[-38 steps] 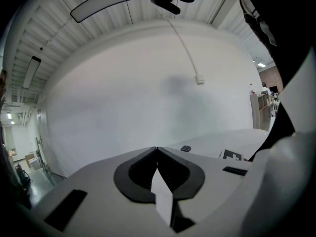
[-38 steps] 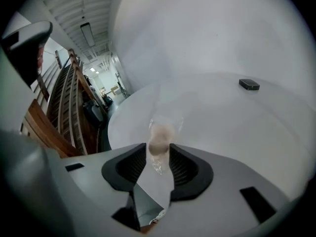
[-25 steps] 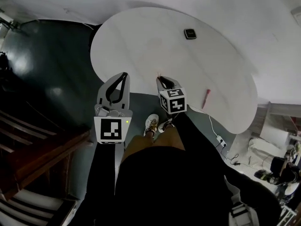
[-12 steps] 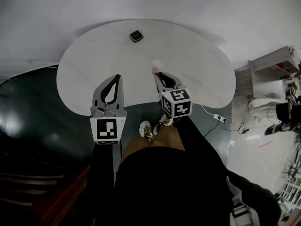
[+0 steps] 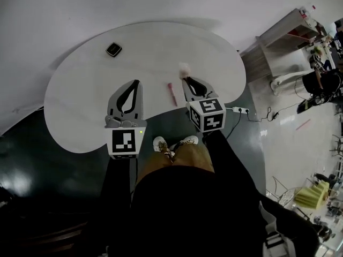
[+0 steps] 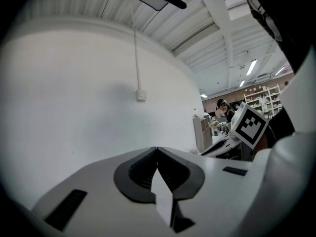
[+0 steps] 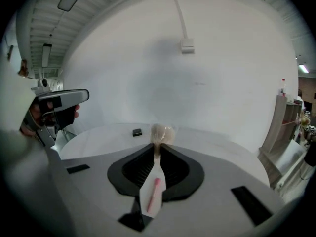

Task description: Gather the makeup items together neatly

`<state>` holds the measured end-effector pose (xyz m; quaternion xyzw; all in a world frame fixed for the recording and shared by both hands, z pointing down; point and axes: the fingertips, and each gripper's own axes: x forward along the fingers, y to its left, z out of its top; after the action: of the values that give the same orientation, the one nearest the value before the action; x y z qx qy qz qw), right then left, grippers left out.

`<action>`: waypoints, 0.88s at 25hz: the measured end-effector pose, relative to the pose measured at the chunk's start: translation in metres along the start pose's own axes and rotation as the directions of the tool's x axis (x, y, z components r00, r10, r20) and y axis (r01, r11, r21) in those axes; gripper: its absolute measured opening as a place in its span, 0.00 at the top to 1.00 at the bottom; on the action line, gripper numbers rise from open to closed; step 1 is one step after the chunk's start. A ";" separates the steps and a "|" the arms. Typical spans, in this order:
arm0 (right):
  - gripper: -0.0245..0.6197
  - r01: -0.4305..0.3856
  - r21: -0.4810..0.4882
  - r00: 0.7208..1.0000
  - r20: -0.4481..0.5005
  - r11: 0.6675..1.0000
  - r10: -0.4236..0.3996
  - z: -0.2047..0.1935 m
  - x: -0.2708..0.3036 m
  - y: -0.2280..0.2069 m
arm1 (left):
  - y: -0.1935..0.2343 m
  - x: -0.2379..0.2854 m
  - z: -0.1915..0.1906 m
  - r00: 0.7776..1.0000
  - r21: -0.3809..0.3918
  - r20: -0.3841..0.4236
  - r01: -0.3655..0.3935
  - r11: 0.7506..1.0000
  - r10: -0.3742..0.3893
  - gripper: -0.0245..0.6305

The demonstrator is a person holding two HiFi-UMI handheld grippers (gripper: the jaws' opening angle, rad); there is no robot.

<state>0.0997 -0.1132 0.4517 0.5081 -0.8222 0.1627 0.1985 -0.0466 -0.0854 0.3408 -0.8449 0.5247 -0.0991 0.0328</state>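
On the table (image 5: 80, 106) lie one black compact (image 5: 113, 49) and one pink stick (image 5: 172, 94). My right tongs (image 5: 187, 79) clamp one pale puff (image 5: 184, 68); my left tongs (image 5: 131, 84) are closed, empty.

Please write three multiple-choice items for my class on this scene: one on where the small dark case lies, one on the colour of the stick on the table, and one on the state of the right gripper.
1. Where does the small dark case lie?
A. On the white table, beyond the left gripper
B. Between the right gripper's jaws
C. On the floor

2. What colour is the stick lying on the table between the two grippers?
A. Green
B. Blue
C. Pink

3. What is the state of the right gripper?
A. Wide open and empty
B. Shut on the pale puff
C. Out of view

Answers:
1. A, since the head view shows it toward the table's far side.
2. C, since it reads pink against the white top.
3. B, since its own view shows the jaws pinching the puff's base.
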 end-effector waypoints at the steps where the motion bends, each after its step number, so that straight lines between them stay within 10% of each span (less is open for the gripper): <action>1: 0.87 0.013 0.007 1.000 -0.003 1.000 -0.013 -0.002 -0.003 -0.005 | -0.003 0.004 -0.002 1.000 -0.008 -0.001 0.009 1.000 -0.009 0.94; 22: 0.86 -0.012 -0.014 0.957 -0.290 1.000 0.008 -0.118 0.036 -0.039 | -0.030 0.017 -0.029 0.996 -0.044 -0.085 -0.035 0.998 0.031 0.94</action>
<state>0.1389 -0.1026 0.5741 0.4732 -0.7880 0.2300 0.3197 -0.0190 -0.0858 0.3763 -0.8317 0.5415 -0.1223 -0.0071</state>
